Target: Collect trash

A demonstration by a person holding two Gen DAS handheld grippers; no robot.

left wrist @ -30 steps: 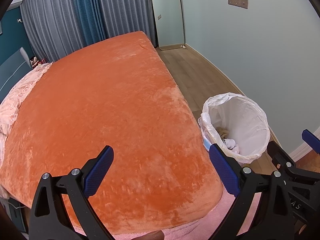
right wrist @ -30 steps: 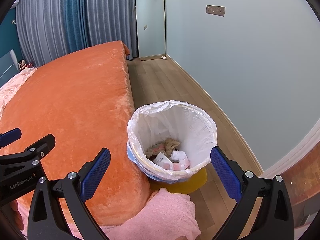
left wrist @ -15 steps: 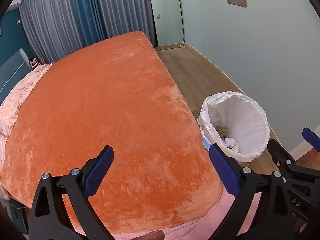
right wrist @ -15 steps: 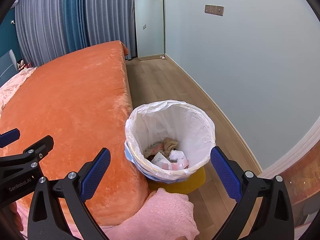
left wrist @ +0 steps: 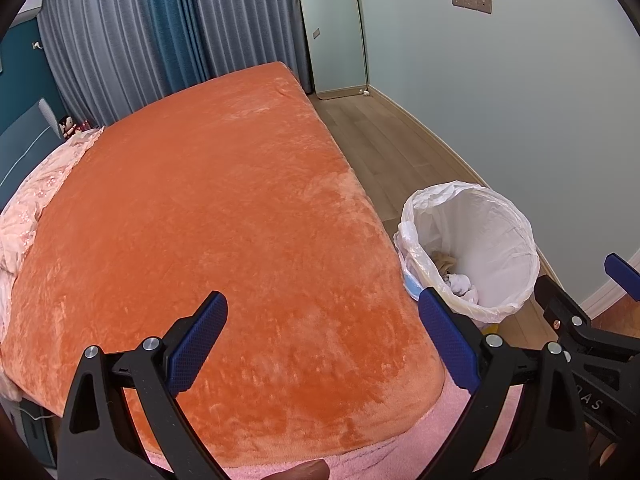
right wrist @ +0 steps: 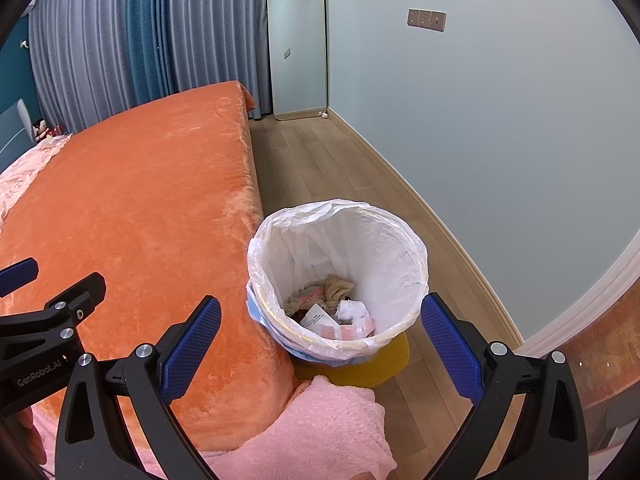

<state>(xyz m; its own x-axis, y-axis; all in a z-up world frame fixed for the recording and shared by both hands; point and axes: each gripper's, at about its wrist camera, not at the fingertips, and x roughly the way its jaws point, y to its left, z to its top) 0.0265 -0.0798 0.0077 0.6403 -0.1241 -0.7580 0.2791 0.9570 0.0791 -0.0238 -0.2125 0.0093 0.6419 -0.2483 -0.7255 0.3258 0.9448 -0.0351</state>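
A trash bin lined with a white plastic bag [right wrist: 360, 240] stands on the wood floor beside the bed's near corner; it also shows in the left wrist view [left wrist: 492, 220]. Crumpled tissues, paper and wrappers [right wrist: 336, 312] lie in its bottom. My right gripper [right wrist: 320, 336] is open and empty, held above and in front of the bin. My left gripper [left wrist: 322, 340] is open and empty over the near end of the orange blanket [left wrist: 200, 220]. No loose trash shows on the blanket.
The bed with the orange blanket fills the left. A pink fuzzy cloth [right wrist: 320, 432] lies at the bed's near corner. A yellow mat [right wrist: 380, 364] sits under the bin. A pale blue wall [right wrist: 500, 140] runs on the right; a mirror [right wrist: 298, 44] leans at the far end.
Both grippers stay open and empty. The views drift only slightly; the bin sits a little lower and closer in the right wrist view.
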